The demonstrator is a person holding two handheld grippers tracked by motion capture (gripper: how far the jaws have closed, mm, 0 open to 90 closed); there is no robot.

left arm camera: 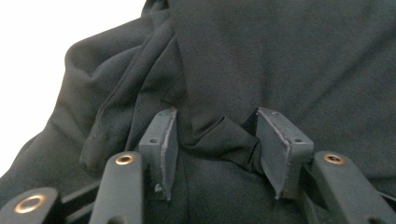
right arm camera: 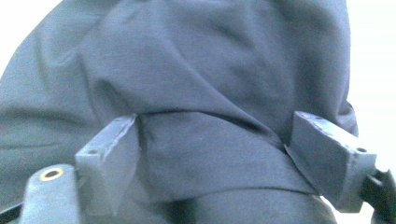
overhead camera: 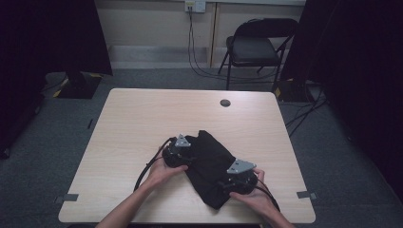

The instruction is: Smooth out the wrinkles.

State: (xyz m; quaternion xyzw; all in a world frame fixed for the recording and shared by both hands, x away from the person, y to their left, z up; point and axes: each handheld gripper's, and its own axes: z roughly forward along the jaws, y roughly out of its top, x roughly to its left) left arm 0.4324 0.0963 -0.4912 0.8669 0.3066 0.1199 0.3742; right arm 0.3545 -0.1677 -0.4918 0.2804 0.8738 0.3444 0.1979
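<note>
A black garment (overhead camera: 209, 166) lies crumpled on the near half of the table (overhead camera: 142, 118), running slantwise from about the middle of the tabletop toward the near edge at the person's right. In the high view the left gripper (overhead camera: 183, 159) sits at the cloth's left edge, held in the left hand (overhead camera: 159, 173), and the right gripper (overhead camera: 237, 183) sits on the cloth's near right part, held in the right hand (overhead camera: 256, 197); the two are apart, with dark fabric between them. In the left gripper view the cloth (left arm camera: 261, 60) spreads across the frame in front of the gripper (left arm camera: 217, 135), and a small raised fold of it stands between the two jaws; the jaws are about half apart, a gap shows between the fold and the left jaw, and whether the right jaw presses the fold cannot be told, so the fold appears to lie loose between them. In the right gripper view the cloth (right arm camera: 210, 70) lies under and ahead of the gripper (right arm camera: 215, 140), and a broad flat band of a fold runs between the jaws, which are spread wide, one at each end of the band, and do not pinch it. Beyond the table stand a folding chair (overhead camera: 256, 47) and the wall, on grey floor.
</note>
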